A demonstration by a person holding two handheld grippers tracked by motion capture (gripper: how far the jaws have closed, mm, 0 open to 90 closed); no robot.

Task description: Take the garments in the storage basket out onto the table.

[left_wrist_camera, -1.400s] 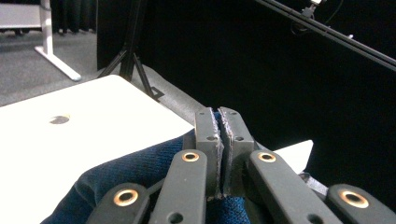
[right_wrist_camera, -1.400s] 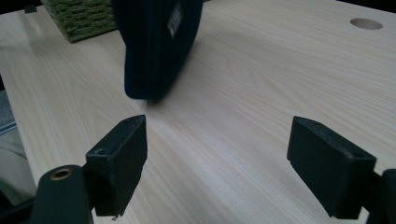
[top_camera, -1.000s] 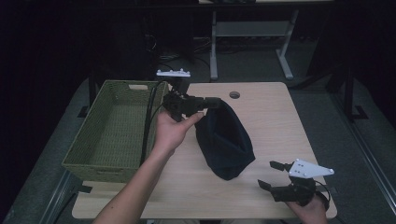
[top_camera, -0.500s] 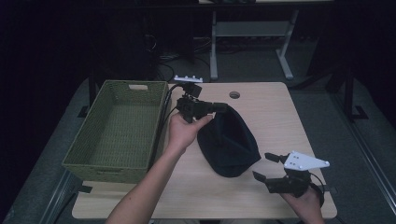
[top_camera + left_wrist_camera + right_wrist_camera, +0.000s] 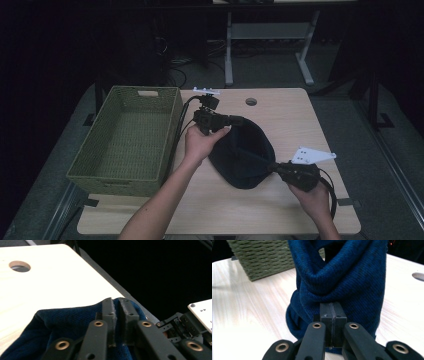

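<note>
Tabletop — cloth between grippers

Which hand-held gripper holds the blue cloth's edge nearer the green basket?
The left hand-held gripper, clamped on the blue cloth beside the basket.

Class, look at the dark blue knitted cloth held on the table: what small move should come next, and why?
Probably lift it toward the basket. The left gripper pinches the far edge of the cloth, the right gripper has just closed on its near edge, and the cloth rests on the table.
</note>
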